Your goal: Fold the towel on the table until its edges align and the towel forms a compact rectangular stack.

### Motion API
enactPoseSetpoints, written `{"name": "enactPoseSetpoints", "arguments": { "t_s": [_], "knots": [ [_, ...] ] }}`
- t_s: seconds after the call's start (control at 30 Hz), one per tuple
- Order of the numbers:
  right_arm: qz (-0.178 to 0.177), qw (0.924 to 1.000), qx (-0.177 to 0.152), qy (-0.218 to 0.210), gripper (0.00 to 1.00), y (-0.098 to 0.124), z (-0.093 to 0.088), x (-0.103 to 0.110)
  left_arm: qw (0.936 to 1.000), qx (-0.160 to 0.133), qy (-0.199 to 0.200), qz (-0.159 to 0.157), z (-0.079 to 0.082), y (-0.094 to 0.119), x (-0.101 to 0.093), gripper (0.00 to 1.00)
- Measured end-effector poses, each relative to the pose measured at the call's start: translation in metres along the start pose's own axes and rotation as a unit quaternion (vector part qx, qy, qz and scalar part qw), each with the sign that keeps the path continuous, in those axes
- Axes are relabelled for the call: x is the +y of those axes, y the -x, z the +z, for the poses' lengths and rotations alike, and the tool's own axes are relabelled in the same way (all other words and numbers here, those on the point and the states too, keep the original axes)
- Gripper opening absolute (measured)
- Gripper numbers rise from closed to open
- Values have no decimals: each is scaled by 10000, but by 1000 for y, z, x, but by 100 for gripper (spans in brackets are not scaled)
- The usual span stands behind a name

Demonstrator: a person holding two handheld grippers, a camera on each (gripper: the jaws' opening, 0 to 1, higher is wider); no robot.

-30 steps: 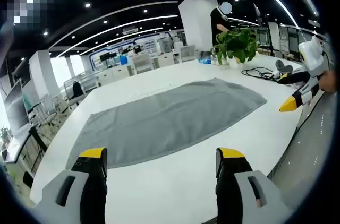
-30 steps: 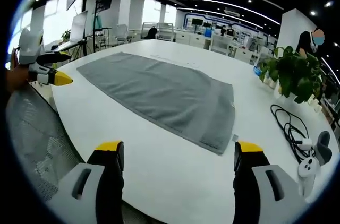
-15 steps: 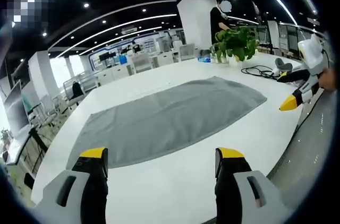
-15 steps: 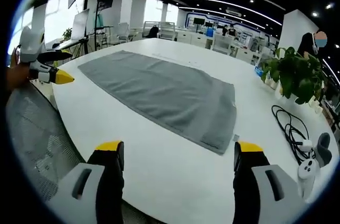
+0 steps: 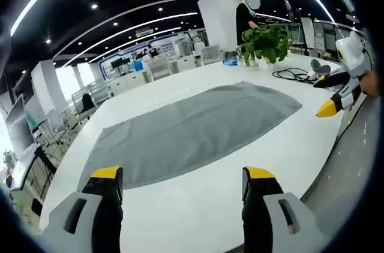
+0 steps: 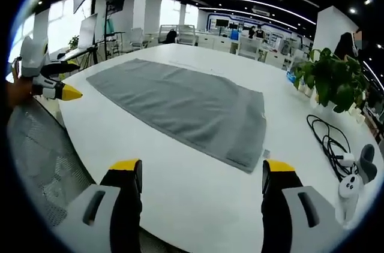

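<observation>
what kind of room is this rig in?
Looks like a large open-plan office or lab: a long white table with a grey towel, a potted plant, rows of desks and chairs behind.

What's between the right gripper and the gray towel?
Just bare white table. In the right gripper view, nothing sits between the open right gripper and the near edge of the flat gray towel.

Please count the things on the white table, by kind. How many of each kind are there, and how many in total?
Towel: 1
Potted plant: 1
Black cable: 1
White controller: 1
Total: 4
</observation>
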State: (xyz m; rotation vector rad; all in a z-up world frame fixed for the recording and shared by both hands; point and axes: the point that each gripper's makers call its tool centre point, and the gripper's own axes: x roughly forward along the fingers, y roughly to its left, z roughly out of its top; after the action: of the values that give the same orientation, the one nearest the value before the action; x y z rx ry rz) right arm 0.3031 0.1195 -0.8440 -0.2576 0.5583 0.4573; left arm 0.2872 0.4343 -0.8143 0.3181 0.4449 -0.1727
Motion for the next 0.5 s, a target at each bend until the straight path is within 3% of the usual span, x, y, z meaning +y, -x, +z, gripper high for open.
{"name": "enactPoseSetpoints", "arguments": {
  "t_s": [0.5],
  "knots": [
    [-158, 9998, -72, -45, 83, 2, 2, -7, 9997, 158, -157, -106, -6, -1, -6, 80]
  ]
}}
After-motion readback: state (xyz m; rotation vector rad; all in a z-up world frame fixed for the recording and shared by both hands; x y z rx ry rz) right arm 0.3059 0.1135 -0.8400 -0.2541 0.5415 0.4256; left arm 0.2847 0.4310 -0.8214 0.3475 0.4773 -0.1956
